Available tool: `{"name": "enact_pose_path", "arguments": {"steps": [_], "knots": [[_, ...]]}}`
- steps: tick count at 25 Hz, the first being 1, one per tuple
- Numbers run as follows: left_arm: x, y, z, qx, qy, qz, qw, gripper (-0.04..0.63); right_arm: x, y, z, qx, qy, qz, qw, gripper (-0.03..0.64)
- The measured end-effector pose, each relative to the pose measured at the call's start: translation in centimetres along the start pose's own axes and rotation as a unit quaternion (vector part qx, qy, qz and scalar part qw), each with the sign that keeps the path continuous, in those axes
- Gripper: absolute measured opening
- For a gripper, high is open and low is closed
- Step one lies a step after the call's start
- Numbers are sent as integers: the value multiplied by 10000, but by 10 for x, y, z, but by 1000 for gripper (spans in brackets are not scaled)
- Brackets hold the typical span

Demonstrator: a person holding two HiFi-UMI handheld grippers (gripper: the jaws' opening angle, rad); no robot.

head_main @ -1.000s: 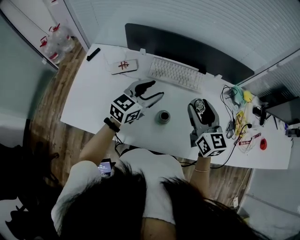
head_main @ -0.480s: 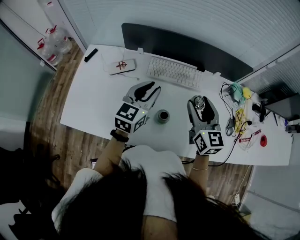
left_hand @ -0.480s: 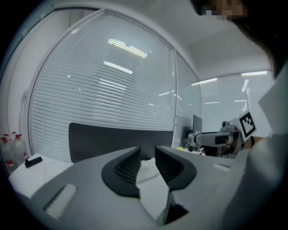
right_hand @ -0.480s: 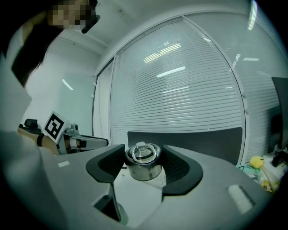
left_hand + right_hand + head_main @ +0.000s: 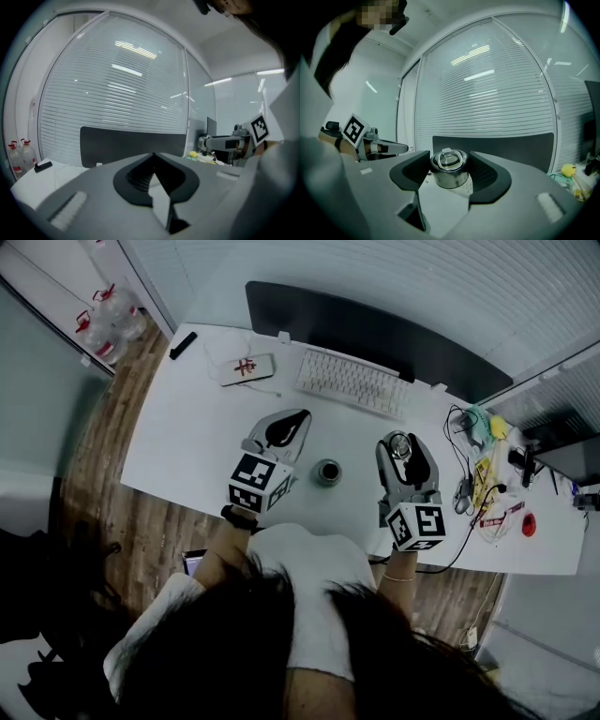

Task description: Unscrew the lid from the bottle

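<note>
Your left gripper point(image 5: 153, 161): jaws just closed, empty, wide a second ago. Your right gripper point(image 5: 449, 157) still clamps silver ring-topped metal cylinder point(image 5: 449, 177) above white tabletop point(image 5: 187, 442).

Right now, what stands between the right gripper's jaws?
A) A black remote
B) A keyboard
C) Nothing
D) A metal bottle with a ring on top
D: in the right gripper view the metal bottle, ring on top, stands upright between the pads of the right gripper, which close on its sides.
</note>
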State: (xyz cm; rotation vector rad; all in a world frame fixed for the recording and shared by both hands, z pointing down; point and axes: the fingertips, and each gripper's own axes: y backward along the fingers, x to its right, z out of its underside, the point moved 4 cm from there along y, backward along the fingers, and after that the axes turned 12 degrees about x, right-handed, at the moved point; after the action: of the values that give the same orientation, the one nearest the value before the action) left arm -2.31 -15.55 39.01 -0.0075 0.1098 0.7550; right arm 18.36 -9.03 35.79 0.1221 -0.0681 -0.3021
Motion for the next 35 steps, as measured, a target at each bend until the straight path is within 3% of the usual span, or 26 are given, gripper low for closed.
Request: {"name": "enact_pose_path", "arguments": {"steps": [16, 35], "knots": [[-13, 4, 4, 12, 23, -179, 9998, 58, -4, -9, 17, -235, -78, -233, 9994, 259], [-13, 7, 5, 20, 42, -195, 9998, 58, -2, -7, 18, -205, -187, -183, 9994, 259]]}}
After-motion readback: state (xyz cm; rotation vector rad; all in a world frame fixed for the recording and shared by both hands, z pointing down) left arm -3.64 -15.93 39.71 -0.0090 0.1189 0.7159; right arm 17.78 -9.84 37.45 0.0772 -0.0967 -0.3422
